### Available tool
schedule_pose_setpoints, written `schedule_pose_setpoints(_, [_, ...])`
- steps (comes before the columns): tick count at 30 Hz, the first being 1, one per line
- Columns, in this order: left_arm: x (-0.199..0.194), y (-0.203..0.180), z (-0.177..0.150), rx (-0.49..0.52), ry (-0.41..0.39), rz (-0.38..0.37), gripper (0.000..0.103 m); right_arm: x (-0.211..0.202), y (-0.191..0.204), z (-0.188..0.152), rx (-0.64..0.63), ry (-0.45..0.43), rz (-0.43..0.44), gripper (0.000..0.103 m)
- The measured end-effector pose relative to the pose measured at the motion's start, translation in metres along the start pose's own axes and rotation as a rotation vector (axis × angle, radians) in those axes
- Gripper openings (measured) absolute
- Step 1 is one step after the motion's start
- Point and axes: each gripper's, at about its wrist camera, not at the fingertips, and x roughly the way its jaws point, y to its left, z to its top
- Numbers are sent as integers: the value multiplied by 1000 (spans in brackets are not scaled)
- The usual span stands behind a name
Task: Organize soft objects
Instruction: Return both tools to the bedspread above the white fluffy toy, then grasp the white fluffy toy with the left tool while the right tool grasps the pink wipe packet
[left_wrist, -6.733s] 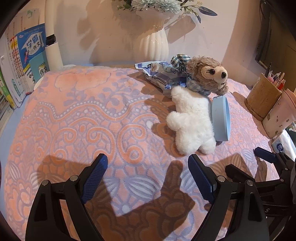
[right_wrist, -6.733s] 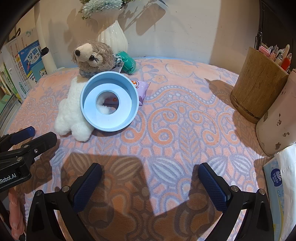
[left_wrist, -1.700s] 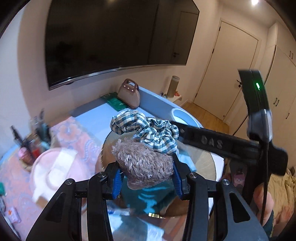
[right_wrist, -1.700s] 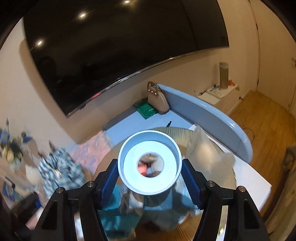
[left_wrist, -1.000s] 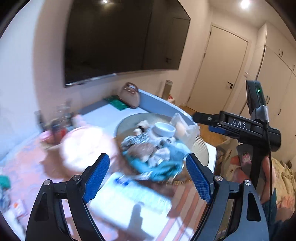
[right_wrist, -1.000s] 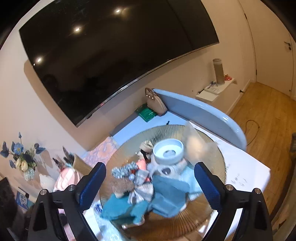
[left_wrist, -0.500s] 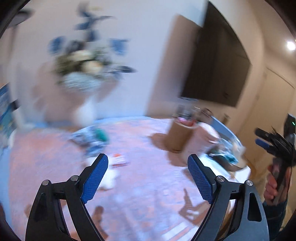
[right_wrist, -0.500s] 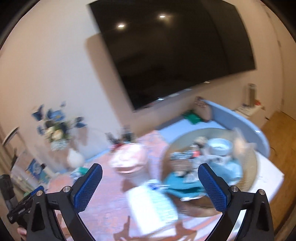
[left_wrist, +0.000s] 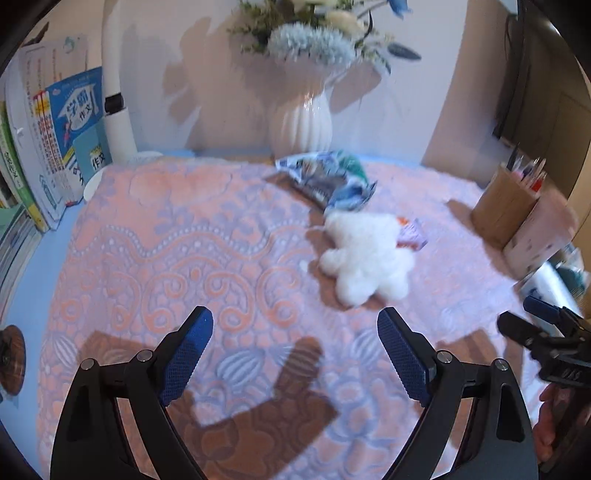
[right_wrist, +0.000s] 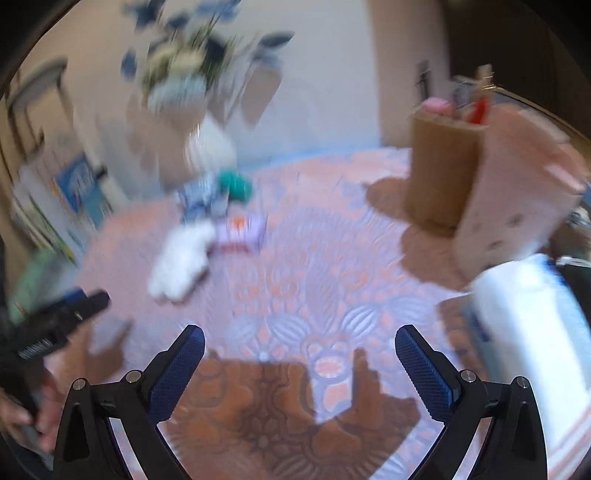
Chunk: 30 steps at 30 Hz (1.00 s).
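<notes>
A white plush toy (left_wrist: 365, 254) lies on the pink patterned blanket (left_wrist: 184, 258), ahead and right of my open, empty left gripper (left_wrist: 295, 350). It also shows, blurred, in the right wrist view (right_wrist: 181, 258). A small purple packet (left_wrist: 412, 232) lies at its right side, and a blue-white wrapper with a teal soft item (left_wrist: 332, 177) lies behind it. My right gripper (right_wrist: 299, 365) is open and empty over the blanket; it also shows at the right edge of the left wrist view (left_wrist: 546, 332).
A white vase with flowers (left_wrist: 301, 114) stands at the back. Books (left_wrist: 55, 140) line the left edge. A wooden pen holder (left_wrist: 506, 199) and a pink container (right_wrist: 517, 199) stand at the right, with a white tissue pack (right_wrist: 528, 325) in front of them.
Both grippers let go of the brown plush and the blue ring over the round basket, then swung back over the blanket. Both are open and empty now.
</notes>
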Motion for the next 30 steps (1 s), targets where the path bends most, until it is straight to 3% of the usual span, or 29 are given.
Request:
schedule_pose_setpoints(3, [10,4,-3,-1,11,14,90,16,-1,-6,-14,30,-29,103])
schedule_pose_setpoints(14, [30,9,-3,-44,94,8,90,30,-16,-1,51,100,22,103])
schedule_pose_setpoints(18, [18,-2,16,-58,98,-97,90,40,3,8,-87,207,-34,103])
schedule_pose_setpoints(21, [19,-18,38,-18,104,-120,90,35,16,24,-185,187,-59,103])
schedule_pose_setpoints(25, [47,-39,55,14,138,-136,90,42,23,43,-287,205,-161,103])
schedule_pose_setpoints(30, [84,-46,53,-1,207,-168,90,33,19,42,-413,329,-281,103])
